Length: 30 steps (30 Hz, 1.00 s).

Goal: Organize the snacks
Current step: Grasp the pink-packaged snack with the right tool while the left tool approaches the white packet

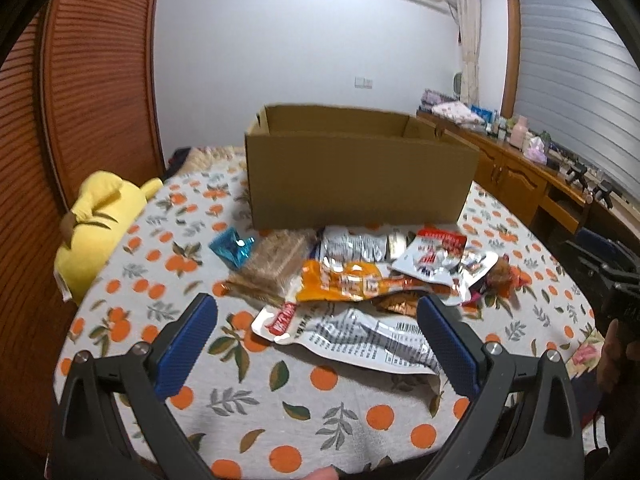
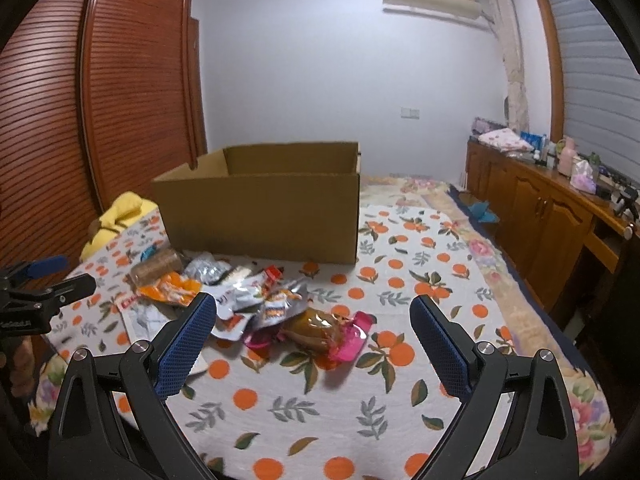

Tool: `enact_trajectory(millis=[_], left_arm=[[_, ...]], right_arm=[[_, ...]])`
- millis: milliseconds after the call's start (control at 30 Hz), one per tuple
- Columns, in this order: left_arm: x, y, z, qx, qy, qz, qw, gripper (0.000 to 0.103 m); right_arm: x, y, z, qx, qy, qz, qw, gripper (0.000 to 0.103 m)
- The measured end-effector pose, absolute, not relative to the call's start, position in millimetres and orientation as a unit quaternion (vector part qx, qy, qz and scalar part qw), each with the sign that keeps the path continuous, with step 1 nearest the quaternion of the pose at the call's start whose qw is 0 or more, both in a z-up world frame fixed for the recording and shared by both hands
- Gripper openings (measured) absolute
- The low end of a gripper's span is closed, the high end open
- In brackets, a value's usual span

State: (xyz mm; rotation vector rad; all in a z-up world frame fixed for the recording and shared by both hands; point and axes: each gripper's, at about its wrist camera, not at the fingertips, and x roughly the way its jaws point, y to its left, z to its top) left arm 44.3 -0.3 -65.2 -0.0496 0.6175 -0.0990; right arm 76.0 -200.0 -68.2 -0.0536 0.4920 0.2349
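Both tongs wide, empty; snack packets (image 1: 360, 280) prob. light, crinkly, slippery foil: pinch flat sealed edges, then into box (image 1: 360, 176).

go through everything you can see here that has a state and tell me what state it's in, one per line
cardboard box: open at top, upright on the cloth, contents hidden
left gripper: open, holding nothing
right gripper: open, holding nothing
white printed packet: lying flat, crumpled
orange packet: lying on the pile
pink-wrapped snack: sealed, lying on the cloth
yellow plush toy: lying at the cloth's edge
wardrobe doors: shut
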Motion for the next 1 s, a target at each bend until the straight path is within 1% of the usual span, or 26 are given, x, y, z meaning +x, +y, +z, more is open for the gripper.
enact_trajectory(millis=[133, 300, 467, 700, 867, 1000], left_arm=[[53.8, -7.9, -75.9, -0.028, 0.327, -0.062, 0.943, 0.101], [62.5, -18.8, -83.7, -0.021, 0.345, -0.074, 0.935, 0.101], [75.1, -25.7, -91.2, -0.026, 0.366, -0.084, 0.926, 0.101], [86.9, -35.6, -100.4, -0.017, 0.391, -0.091, 0.916, 0.101], [90.7, -36.9, -105.4, -0.019, 0.402, -0.093, 0.911, 0.100], [92.2, -36.2, -109.7, -0.015, 0.412, -0.089, 0.907, 0.100]], right_arm=[[84.5, -208.9, -74.6, -0.037, 0.260, 0.120, 0.958, 0.098], [107.5, -217.5, -91.0, -0.055, 0.308, 0.140, 0.939, 0.095], [133.4, -214.2, -109.2, -0.068, 0.357, 0.176, 0.915, 0.086], [156.6, -190.0, -121.0, -0.143, 0.385, 0.208, 0.888, 0.084], [164.7, -175.9, -123.1, -0.198, 0.384, 0.231, 0.872, 0.083], [176.5, -174.1, -129.7, -0.197, 0.409, 0.248, 0.856, 0.081]])
